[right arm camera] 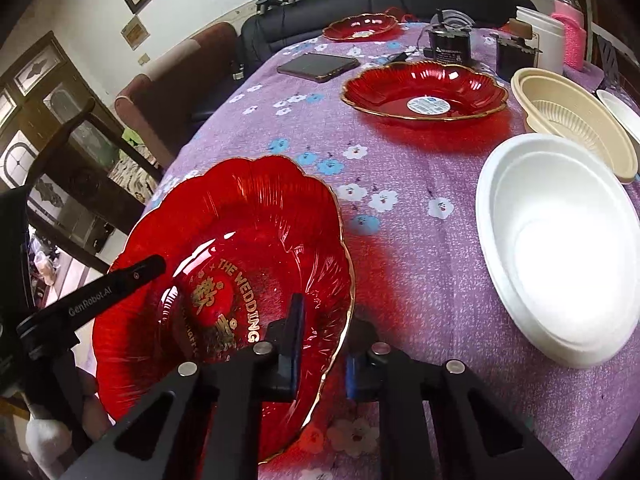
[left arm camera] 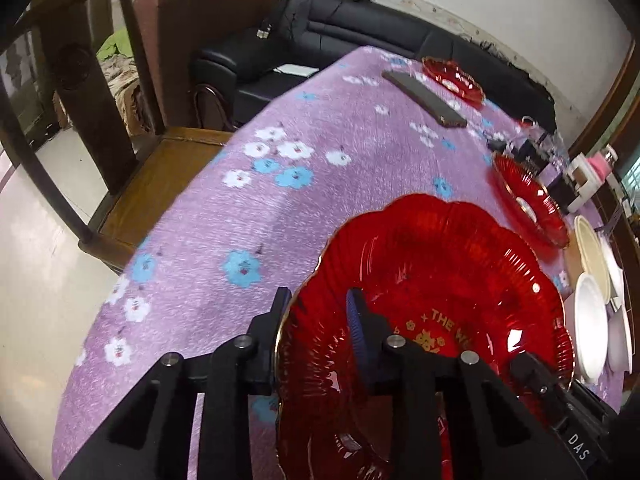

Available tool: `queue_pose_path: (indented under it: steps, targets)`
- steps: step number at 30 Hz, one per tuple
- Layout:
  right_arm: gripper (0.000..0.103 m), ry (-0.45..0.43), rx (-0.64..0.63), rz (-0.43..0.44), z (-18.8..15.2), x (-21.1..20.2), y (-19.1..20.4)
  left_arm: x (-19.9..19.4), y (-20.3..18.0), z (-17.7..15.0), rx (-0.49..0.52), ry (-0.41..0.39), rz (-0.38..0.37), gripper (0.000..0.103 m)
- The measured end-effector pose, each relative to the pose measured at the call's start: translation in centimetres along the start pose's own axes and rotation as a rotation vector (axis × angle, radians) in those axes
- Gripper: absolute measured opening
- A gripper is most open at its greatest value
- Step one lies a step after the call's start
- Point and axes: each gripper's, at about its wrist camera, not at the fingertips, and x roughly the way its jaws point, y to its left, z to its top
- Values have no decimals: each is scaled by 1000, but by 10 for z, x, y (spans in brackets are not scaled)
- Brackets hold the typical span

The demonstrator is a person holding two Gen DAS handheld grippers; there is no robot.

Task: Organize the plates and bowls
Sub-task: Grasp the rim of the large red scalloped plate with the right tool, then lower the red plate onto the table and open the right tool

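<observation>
Both grippers grip the same red plate [right arm camera: 224, 280], one on each side of its rim, so the step in hand is picking this plate up off the counter [left arm camera: 208, 216] with its purple flowered cloth. The left gripper [left arm camera: 318, 320] has its fingers narrowed onto the plate's left rim, one finger inside the dish and one outside. The right gripper [right arm camera: 324, 344] pinches the right rim the same way. The plate sits at the near edge of the counter, tilted a little. A second red plate [right arm camera: 424, 88] lies further back, a third red plate [right arm camera: 360, 26] at the far end, and a white bowl [right arm camera: 560, 248] and a beige bowl [right arm camera: 576, 128] stand to the right. The next move probably calls for lifting evenly with both hands and carrying it onto the second red plate to stack them.
</observation>
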Motion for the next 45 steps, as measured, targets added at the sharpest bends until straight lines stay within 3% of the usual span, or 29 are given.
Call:
queue_pose_path:
  steps: [14,27,31,34,37,40,45]
  targets:
    - [17,-6,-81,21,-42,-23,22,-34,26,-47,-54,-18,11,27]
    - [18,18,-62,-2,-50,-14,10,-28,19,-53,-37,9,37,30]
    - [20,-14,-81,-19,-52,-25,11,-42,24,-55,-67,4,20,53]
    - [24,-46,-104,-32,-54,-37,11,-62,22,-60,-60,-37,43,57]
    - [35,-88,-128,-39,-59,-53,9,-84,17,-69,-54,-87,61,71]
    - [44,-140,-146,-55,-68,-71,5,-103,8,-79,-29,-136,89,72]
    - [49,-209,-145,-68,-84,-101,-6,-124,-12,-96,36,-178,117,72]
